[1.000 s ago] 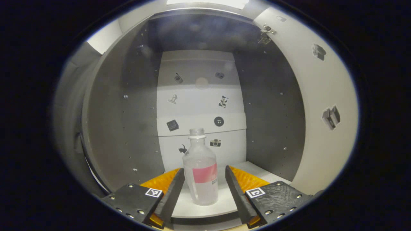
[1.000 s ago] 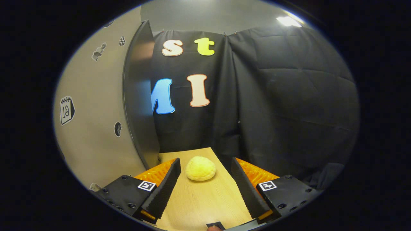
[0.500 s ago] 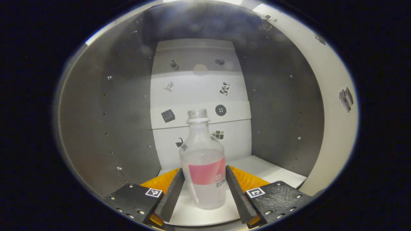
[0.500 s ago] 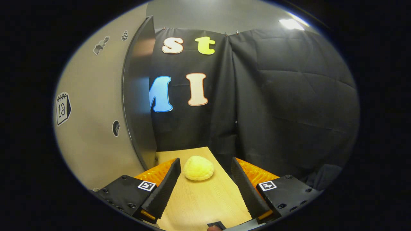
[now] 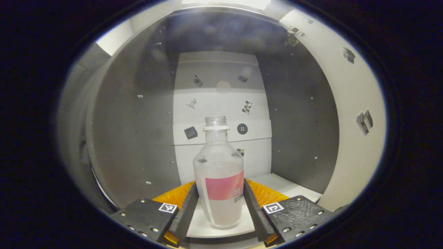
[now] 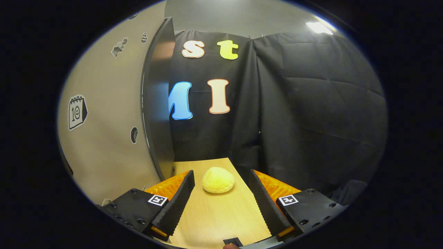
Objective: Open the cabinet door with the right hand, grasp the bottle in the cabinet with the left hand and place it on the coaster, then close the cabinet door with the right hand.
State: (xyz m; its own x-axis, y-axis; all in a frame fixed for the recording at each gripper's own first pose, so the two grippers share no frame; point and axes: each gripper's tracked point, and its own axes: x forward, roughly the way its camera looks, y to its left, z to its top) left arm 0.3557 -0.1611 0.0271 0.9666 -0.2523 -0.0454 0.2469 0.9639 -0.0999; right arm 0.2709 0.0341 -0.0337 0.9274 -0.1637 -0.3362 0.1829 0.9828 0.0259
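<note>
A clear bottle [image 5: 218,173] with a pink label and no cap stands upright at the front of the cabinet's white shelf [image 5: 277,183]. My left gripper [image 5: 220,204] is shut on it, one finger pressed against each side at label height. In the right gripper view, my right gripper [image 6: 221,200] is open above a wooden table [image 6: 214,218] with nothing between its fingers. A round yellow coaster [image 6: 218,180] lies on the table just beyond the fingertips. The open cabinet door [image 6: 104,138], pale with stickers, stands to its left.
The cabinet has grey side walls [image 5: 135,138] and a white back panel [image 5: 221,103] with small stickers. The door's inner face [image 5: 349,114] and its hinge [image 5: 292,34] are on the right in the left gripper view. Black cloth [image 6: 294,121] hangs behind the table.
My left gripper went in around the bottle and shut on it, then drew back with it toward the shelf's front. The right gripper shifted only slightly.
</note>
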